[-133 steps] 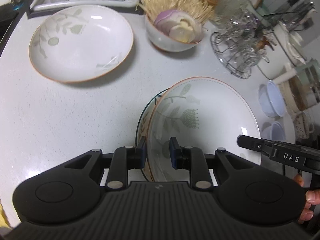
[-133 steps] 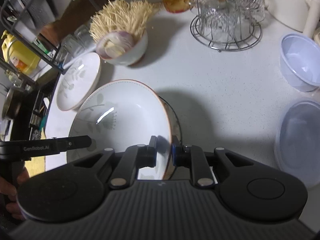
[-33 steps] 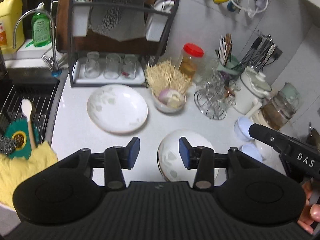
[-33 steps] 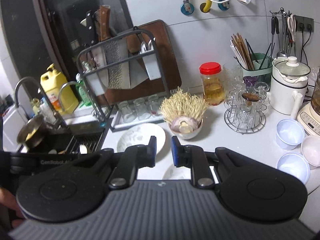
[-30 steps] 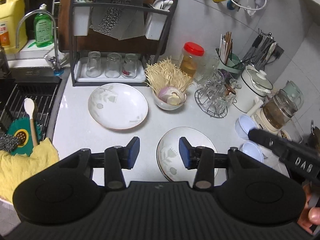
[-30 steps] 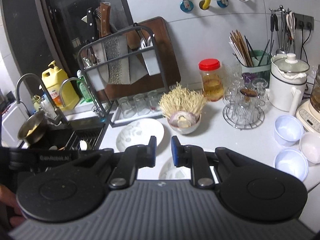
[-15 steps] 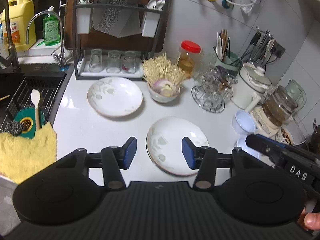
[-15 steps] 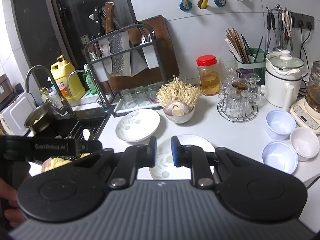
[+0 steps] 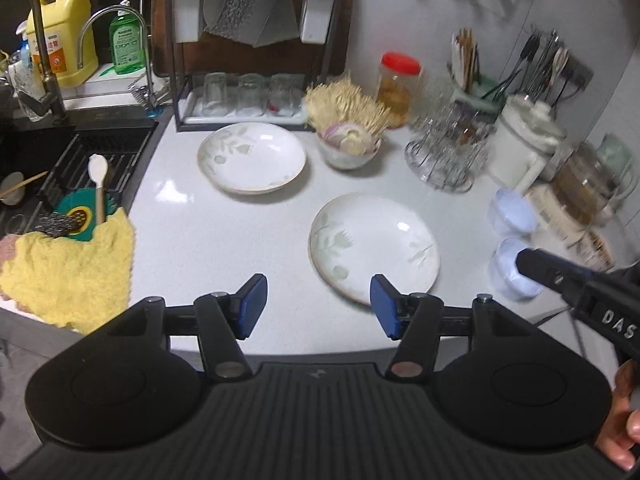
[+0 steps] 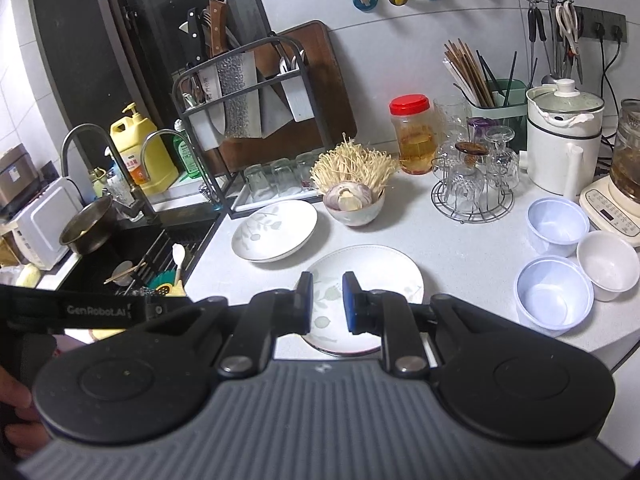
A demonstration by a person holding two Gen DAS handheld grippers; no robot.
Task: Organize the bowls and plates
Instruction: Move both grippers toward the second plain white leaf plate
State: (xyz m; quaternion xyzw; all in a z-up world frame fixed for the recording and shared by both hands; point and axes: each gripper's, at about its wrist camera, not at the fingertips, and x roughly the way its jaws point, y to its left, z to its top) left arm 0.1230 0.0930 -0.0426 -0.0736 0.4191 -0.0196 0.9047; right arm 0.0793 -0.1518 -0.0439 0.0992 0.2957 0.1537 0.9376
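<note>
Two plates on the white counter: near plate flat by the front edge, likely the start of a stack; far plate well apart, beside the food bowl. Left gripper empty and widening, just short of the near plate's rim, as if readying for another grab. Right gripper nearly clenched on nothing, hovering above that same plate, not touching.

yellow cloth (sinkside), red-lidded jar
</note>
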